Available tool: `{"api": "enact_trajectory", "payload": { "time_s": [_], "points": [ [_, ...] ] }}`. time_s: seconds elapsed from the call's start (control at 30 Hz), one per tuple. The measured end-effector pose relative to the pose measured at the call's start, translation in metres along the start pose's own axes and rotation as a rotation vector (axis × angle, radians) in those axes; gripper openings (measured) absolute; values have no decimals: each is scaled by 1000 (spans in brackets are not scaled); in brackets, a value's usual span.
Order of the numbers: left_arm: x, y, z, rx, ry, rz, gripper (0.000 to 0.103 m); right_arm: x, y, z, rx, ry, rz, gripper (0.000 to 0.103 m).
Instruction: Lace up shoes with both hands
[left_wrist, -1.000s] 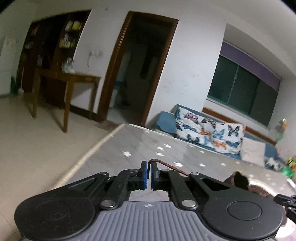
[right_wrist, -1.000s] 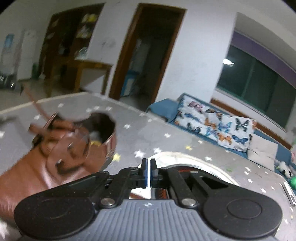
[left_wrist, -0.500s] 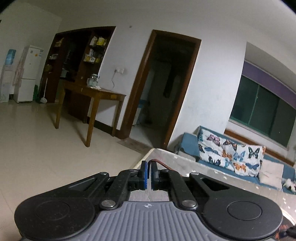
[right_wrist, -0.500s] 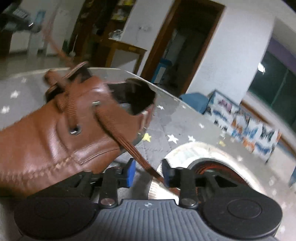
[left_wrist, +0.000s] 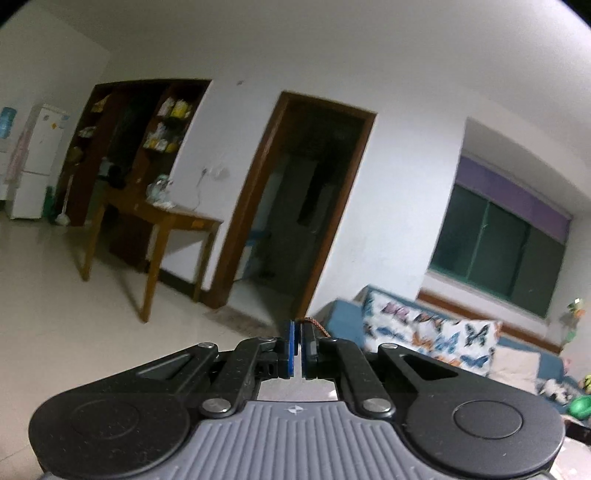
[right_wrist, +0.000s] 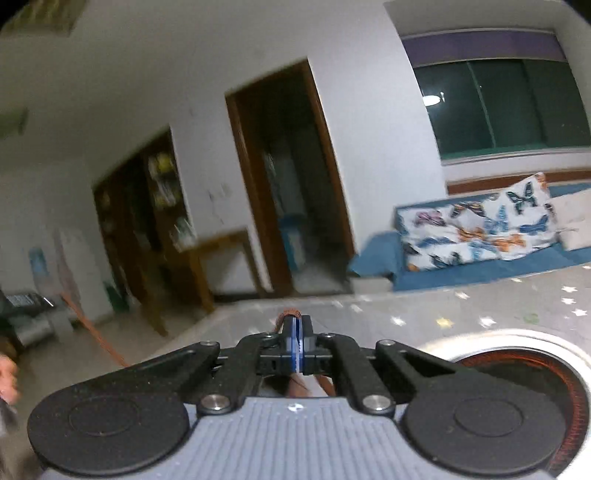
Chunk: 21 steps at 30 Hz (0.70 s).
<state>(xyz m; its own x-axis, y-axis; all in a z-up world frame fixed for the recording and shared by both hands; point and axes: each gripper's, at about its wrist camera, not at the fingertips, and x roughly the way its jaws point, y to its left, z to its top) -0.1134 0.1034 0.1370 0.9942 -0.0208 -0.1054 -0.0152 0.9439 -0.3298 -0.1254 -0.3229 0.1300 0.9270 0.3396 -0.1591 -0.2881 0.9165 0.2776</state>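
two grippers, left gripper (left_wrist: 298, 345) and right gripper (right_wrist: 297, 341), each have jaws clamped on a brown lace end (right_wrist: 287, 316), apparently pulling slack; next likely calls for crossing them.

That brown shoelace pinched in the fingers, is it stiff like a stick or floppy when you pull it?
Probably floppy: the brown shoelace curls over the shut right gripper instead of standing straight. Its woven surface, also seen at the left gripper, likely grips rather than slips. It looks thin, so probably very light.
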Motion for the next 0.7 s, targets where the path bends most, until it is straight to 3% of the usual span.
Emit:
{"api": "enact_trajectory", "payload": {
  "time_s": [0.13,0.23,0.33,0.47,0.6,0.7],
  "points": [
    [-5,-15,15,3,-39,-66,3,-16,4,27,40,-92,86,0],
    [-8,-28,22,18,-52,-110,3,-17,14,38,-64,-110,18,0],
    [-10,-39,23,58,-65,-131,3,-11,21,32,-202,-30,-21,4],
    [-10,-42,21,84,-67,-134,3,-2,15,3,-291,123,-86,25],
    [-10,-39,16,79,-54,-120,3,7,-6,-22,-244,237,-106,40],
    [-9,-37,15,91,-47,-110,3,16,-6,-44,-265,330,-117,41]
  ]
}}
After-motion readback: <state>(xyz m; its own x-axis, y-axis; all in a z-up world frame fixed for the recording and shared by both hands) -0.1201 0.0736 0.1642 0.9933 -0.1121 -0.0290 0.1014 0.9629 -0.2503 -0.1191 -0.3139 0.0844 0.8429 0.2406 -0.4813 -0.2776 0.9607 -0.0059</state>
